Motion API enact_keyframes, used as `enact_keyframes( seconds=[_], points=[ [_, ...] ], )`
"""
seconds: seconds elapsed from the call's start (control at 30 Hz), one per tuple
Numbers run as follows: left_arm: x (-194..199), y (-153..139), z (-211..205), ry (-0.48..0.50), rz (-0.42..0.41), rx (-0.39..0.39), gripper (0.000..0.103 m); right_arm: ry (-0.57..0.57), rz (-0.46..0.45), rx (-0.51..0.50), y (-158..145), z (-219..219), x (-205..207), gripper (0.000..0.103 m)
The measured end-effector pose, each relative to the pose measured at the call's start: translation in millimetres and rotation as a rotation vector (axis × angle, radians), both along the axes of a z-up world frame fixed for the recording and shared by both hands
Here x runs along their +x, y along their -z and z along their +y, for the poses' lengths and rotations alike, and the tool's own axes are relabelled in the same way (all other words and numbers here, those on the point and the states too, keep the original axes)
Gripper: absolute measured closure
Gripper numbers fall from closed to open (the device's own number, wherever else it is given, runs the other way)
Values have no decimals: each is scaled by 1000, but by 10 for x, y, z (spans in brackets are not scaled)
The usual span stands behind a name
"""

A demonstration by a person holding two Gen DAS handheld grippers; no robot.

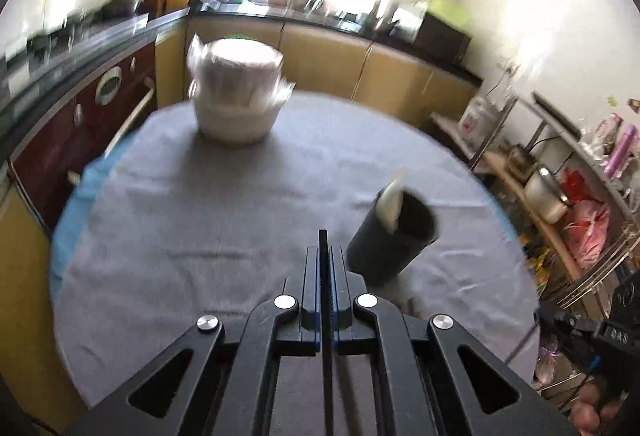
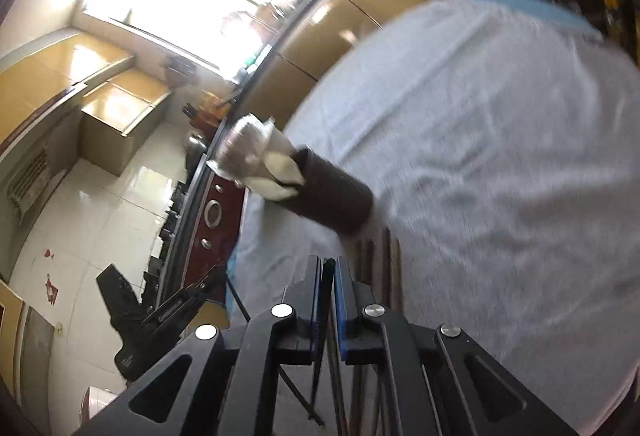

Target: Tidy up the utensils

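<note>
A black utensil holder stands on the grey-clothed round table, with a white spoon sticking out of it. My left gripper is shut on a thin dark stick, likely a chopstick, just left of the holder. In the right wrist view the holder shows with white spoons in it. My right gripper is shut on a thin dark utensil. Several dark chopsticks lie on the cloth near it.
A stack of white bowls wrapped in plastic stands at the far side of the table. Kitchen counters run behind it, a cluttered shelf rack is on the right. The other gripper shows at lower left in the right wrist view.
</note>
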State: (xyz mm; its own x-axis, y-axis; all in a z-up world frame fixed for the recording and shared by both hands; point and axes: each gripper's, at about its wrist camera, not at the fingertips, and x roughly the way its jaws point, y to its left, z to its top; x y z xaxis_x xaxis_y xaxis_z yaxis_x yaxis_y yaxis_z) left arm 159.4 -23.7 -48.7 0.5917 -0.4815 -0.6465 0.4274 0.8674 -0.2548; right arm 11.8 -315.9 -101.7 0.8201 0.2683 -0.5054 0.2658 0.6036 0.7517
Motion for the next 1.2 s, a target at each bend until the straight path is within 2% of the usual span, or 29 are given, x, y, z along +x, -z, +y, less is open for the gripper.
enact_keyframes(
  seconds=[0.1, 0.37, 0.53, 0.6, 0.83, 1.0, 1.1, 1.2],
  points=[
    [-58, -203, -82, 21, -61, -22, 99, 3, -39, -45, -231, -22, 6, 97],
    [-121, -649, -312, 62, -152, -54, 100, 26, -117, -141, -763, -65, 119, 97],
    [-58, -1043, -470, 89, -221, -77, 100, 62, -194, -257, -1260, -108, 204, 97],
    [-20, -1180, -534, 101, -246, -79, 103, 76, -218, -299, -1452, -135, 254, 97],
    [138, -1545, -766, 136, -307, -84, 103, 117, -263, -452, -1874, -111, 549, 97],
    [307, -1483, -789, 121, -278, -97, 103, 139, -262, -570, -1908, 16, 878, 97],
    [481, -1252, -644, 90, -218, -84, 103, 134, -247, -612, -1811, 94, 1050, 97],
    [693, -990, -505, 65, -133, -50, 103, 96, -211, -601, -1660, 142, 1220, 97]
  ],
)
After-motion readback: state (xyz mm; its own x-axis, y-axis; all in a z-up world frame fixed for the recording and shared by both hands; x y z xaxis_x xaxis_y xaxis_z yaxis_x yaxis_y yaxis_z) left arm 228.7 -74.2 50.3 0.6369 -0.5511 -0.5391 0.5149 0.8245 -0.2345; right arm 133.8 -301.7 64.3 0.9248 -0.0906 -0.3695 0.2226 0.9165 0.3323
